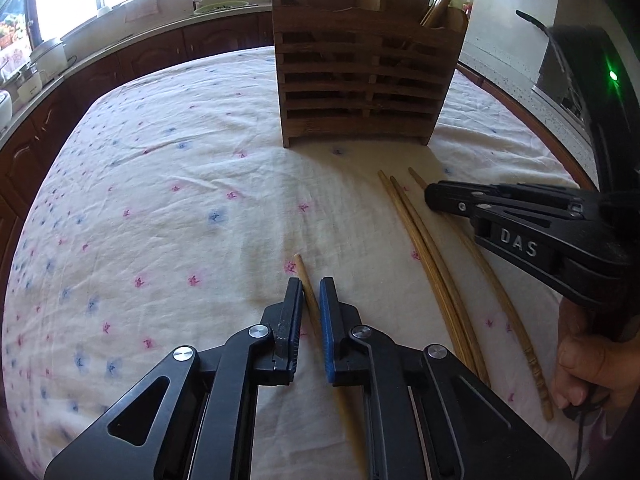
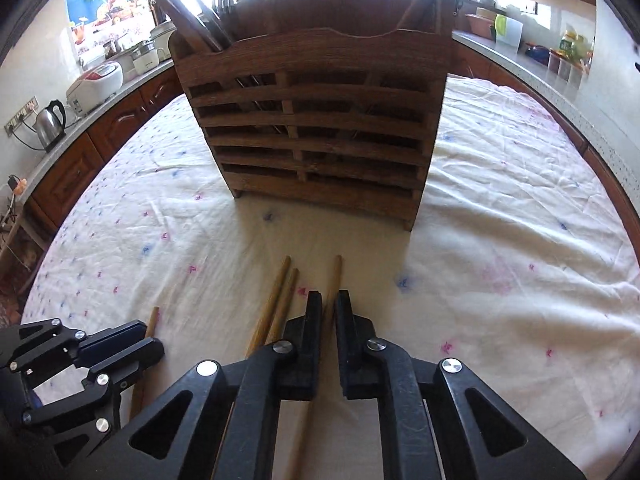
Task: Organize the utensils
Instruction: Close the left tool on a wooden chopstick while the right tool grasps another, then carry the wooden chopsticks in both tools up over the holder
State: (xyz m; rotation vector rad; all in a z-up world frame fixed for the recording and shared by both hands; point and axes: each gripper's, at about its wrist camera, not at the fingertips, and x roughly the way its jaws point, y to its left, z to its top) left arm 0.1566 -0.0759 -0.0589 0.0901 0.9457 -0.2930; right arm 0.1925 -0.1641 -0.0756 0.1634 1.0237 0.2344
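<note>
A slatted wooden utensil holder (image 1: 360, 80) (image 2: 316, 120) stands upright at the far side of the flowered tablecloth, with chopsticks and other utensils sticking out of its top. Several wooden chopsticks lie in front of it. My left gripper (image 1: 310, 282) is shut on one chopstick (image 1: 299, 264), near its tip, on the cloth. My right gripper (image 2: 329, 296) is shut on another chopstick (image 2: 336, 272), the rightmost one. Two loose chopsticks (image 1: 404, 216) (image 2: 280, 296) lie side by side between the grippers. The right gripper (image 1: 430, 198) shows in the left wrist view, and the left gripper (image 2: 154, 338) in the right wrist view.
The tablecloth (image 1: 160, 200) covers the whole table. A hand (image 1: 588, 364) holds the right gripper's handle. Wooden cabinets and a counter with a kettle (image 2: 50, 122), a rice cooker (image 2: 96, 80) and jars ring the table.
</note>
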